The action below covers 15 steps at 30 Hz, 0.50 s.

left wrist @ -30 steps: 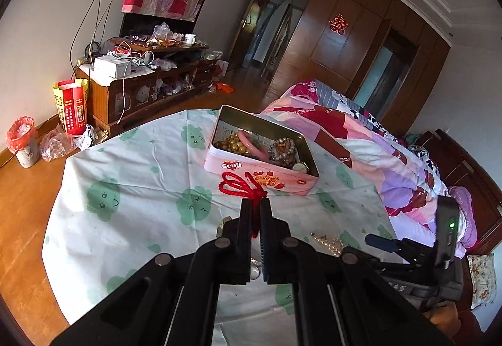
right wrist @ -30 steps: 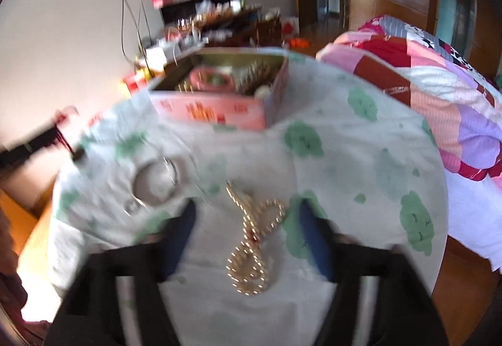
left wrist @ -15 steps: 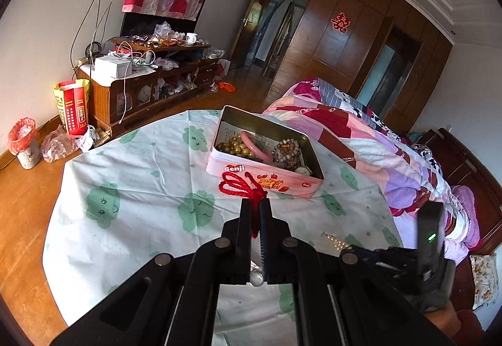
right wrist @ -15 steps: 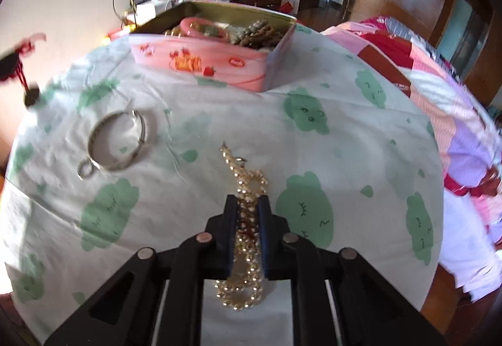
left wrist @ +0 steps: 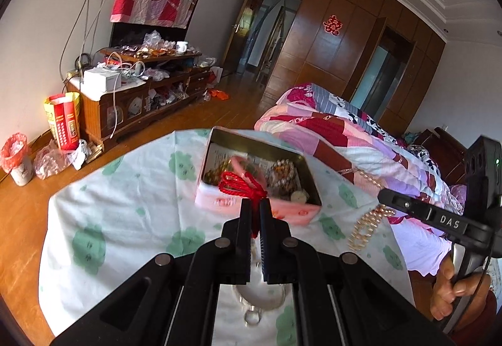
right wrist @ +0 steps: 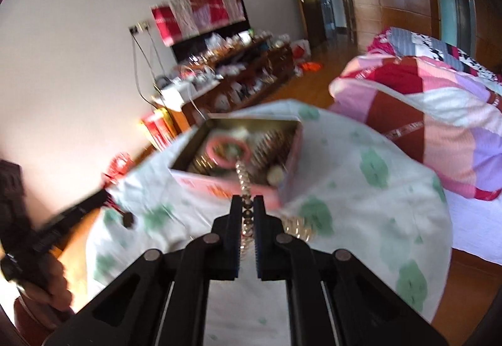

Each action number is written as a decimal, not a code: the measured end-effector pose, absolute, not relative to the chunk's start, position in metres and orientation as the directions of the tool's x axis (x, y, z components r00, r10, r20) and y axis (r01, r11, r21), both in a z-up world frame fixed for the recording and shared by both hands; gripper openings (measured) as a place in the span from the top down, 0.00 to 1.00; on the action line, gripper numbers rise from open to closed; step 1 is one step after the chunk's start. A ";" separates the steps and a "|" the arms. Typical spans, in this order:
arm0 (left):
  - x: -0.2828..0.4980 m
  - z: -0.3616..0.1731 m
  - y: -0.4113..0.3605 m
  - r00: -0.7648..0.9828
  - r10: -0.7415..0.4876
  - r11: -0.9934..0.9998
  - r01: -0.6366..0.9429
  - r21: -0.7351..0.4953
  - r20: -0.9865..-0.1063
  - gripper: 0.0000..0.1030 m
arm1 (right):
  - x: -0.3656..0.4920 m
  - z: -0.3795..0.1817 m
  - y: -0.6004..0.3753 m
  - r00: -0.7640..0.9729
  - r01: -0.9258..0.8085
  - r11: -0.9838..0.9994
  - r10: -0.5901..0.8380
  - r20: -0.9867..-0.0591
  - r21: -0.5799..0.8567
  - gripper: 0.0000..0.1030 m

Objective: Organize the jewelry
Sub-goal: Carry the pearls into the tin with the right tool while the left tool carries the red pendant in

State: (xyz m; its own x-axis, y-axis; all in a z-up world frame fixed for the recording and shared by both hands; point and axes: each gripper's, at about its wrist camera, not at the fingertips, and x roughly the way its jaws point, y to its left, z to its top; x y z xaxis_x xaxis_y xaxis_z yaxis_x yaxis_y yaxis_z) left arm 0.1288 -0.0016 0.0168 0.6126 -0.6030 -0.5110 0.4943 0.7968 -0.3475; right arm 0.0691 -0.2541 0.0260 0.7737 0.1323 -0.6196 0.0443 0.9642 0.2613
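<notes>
- Presently, left claw [left wrist: 255,204]: clenched on a red cord [left wrist: 240,186]. The knotted loops stand just ahead of the fingertips and a strand runs back between the pads, so the cord's long axis follows the claw's own line, toward the tin. Held clear of the tabletop, probably for carrying to the box.
- Right claw [right wrist: 248,200]: its jaws have just been closing and are now clamped on a pearl necklace [right wrist: 244,186]. One length of beads sticks forward past the tips toward the tin; the rest trails back and down, some coils at the tabletop beside the claw. Long axis runs along the fingers.
- Pink tin [left wrist: 251,204]: lid off, set mid-tabletop as the collecting box, one corner toward the right claw. Contents: a pink bangle [right wrist: 227,149], gold beads and other beaded pieces, blurred.
- Silver bracelet [left wrist: 260,299]: lies flat on the tabletop under the left claw, not yet collected.
- Tabletop [left wrist: 109,220]: white cloth, green print.
</notes>
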 end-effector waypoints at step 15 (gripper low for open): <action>0.218 0.024 -0.059 0.639 -0.613 0.789 0.533 -0.306 -0.466 0.97 | 0.174 0.033 -0.259 0.842 0.033 0.953 0.135 -0.522 0.301 0.92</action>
